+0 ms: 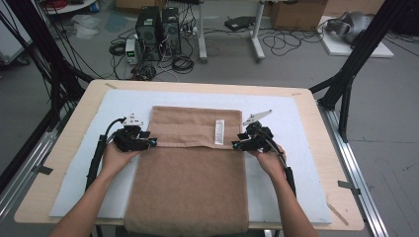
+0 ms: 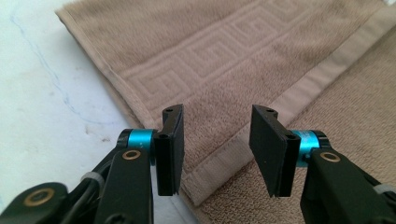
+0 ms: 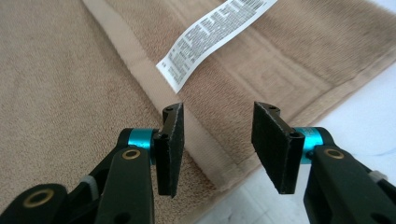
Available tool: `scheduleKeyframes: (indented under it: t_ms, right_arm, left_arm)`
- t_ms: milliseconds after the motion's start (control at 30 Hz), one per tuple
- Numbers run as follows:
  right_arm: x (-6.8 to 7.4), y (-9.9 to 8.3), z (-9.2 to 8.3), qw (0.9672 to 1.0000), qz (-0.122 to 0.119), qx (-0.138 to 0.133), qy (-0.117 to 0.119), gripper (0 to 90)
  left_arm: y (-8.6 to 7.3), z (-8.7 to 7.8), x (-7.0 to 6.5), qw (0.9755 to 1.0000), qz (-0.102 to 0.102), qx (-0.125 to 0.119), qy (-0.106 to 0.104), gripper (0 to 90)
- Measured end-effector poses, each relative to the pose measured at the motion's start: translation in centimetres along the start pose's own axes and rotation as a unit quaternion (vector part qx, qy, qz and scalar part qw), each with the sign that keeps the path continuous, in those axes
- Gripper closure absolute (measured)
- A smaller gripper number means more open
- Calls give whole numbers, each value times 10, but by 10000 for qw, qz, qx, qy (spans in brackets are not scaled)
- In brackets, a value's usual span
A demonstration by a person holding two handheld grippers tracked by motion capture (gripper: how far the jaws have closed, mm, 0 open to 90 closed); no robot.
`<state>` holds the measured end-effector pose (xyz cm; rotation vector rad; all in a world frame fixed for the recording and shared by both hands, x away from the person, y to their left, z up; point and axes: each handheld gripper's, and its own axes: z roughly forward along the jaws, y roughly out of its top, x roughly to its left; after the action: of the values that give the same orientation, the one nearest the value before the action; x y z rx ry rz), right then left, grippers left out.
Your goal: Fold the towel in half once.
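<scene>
On table (image 1: 306,106): 1 towel (image 1: 190,182), 1 label (image 1: 219,132); 2 grippers, left (image 1: 153,142) & right (image 1: 235,144), both released.

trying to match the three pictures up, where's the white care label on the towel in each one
High view: the care label lies right of centre on the folded-over flap of the towel.
Left gripper view: not in it.
Right gripper view: upper middle, beyond the open jaws.
Shared landmark: the flap's smooth hem band.
</scene>
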<state>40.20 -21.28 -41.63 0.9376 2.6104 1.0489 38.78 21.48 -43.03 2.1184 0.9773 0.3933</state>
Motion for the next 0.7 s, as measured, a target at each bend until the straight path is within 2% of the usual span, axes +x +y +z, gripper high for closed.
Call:
scheduleKeyframes:
  t_ms: [167, 267, 333, 467, 533, 667, 700]
  right_arm:
    - [0, -5, 13, 9996, -3, 276, -31, 582]
    - [0, -7, 15, 9998, 24, 195, -24, 648]
    - [-1, -7, 15, 9998, 10, 198, -57, 724]
    - [-2, -6, 15, 9998, 29, 191, -31, 808]
    - [-3, -6, 15, 9998, 60, 168, 39, 840]
    - [-3, -5, 11, 9999, -32, 145, 62, 857]
    - [-3, -5, 9, 9999, -39, 131, 91, 858]
  left_arm:
    - [-2, 6, -4, 9997, 111, 201, 47, 625]
    - [-2, 6, -4, 9997, 152, 198, 76, 689]
    - [-2, 6, -3, 9997, 131, 198, 83, 753]
    - [-1, 7, -5, 9996, 189, 198, 119, 818]
    - [0, 6, -6, 9995, 201, 186, 166, 838]
    - [1, 1, -5, 9996, 185, 120, 177, 885]
    - [1, -2, -3, 9998, 125, 63, 163, 887]
